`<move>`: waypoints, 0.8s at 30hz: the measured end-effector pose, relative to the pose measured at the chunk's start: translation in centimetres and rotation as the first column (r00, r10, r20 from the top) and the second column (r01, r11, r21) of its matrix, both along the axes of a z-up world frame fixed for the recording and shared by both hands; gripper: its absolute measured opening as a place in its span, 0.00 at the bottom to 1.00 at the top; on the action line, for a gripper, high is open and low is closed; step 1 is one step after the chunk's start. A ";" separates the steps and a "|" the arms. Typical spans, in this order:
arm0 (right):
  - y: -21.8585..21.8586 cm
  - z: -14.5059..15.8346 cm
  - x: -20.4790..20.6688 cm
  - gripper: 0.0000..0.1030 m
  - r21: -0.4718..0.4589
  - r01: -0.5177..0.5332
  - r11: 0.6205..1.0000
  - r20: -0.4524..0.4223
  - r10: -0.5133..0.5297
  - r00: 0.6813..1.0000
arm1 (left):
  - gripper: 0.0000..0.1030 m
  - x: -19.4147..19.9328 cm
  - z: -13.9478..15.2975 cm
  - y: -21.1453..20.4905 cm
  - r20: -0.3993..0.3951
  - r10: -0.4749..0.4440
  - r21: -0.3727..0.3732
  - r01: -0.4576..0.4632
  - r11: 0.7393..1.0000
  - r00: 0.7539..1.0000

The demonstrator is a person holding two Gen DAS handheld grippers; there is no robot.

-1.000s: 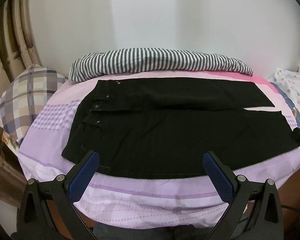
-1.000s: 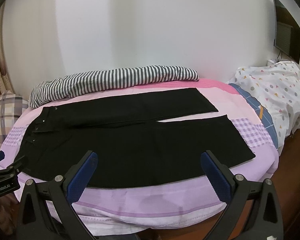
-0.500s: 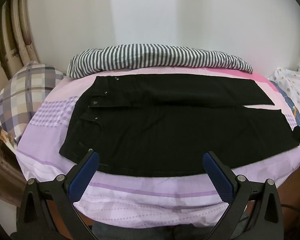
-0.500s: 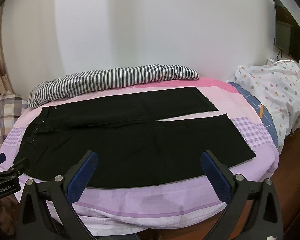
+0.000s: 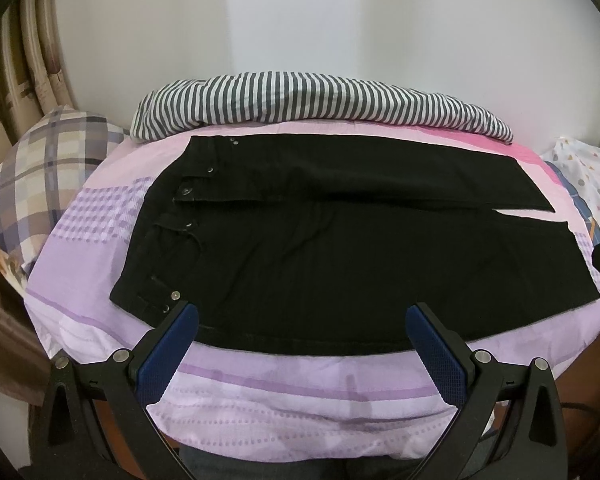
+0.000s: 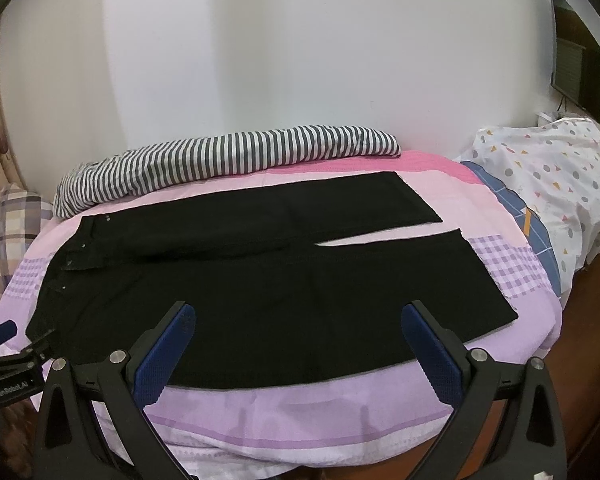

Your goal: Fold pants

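Currently, the black pants (image 5: 340,248) are laid flat and unfolded on the bed (image 5: 300,392), which is covered by a pink and purple sheet. The waistband is positioned at the left end and the two leg hems at the right end; a narrow gap between the legs is seen near the hems. The left gripper (image 5: 302,344) is held above the near edge of the bed, with its blue-padded fingers (image 5: 168,350) spread wide apart and nothing held between them. The right gripper (image 6: 300,344) is held likewise over the near edge, with its fingers (image 6: 430,354) also wide apart and empty. No contact with the pants is made by either gripper. A striped blanket (image 5: 320,100) is rolled along the far edge, just beside the pants. A plaid pillow (image 5: 48,176) is located at the left end of the bed.
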State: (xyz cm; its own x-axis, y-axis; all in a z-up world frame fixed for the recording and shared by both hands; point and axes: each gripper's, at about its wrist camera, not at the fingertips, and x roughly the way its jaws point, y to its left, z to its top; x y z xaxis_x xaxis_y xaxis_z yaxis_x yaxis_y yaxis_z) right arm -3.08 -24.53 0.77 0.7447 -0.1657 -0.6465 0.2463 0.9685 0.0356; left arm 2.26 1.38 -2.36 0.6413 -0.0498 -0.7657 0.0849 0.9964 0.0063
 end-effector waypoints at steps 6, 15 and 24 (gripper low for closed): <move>0.4 0.2 1.0 0.99 -0.005 -0.017 1.000 0.004 0.017 1.000 | 1.00 0.9 -0.2 0.4 -0.011 0.017 -0.012 -0.017 1.000 1.000; 0.3 0.2 2.7 0.99 0.012 -0.024 1.000 -0.001 0.024 1.000 | 1.00 2.4 -0.7 1.2 -0.021 0.035 -0.009 -0.035 0.999 0.999; 0.0 -0.2 5.0 0.99 0.046 -0.053 0.998 -0.007 0.054 0.999 | 1.00 4.9 -1.3 2.0 -0.037 0.040 0.007 -0.040 0.999 0.999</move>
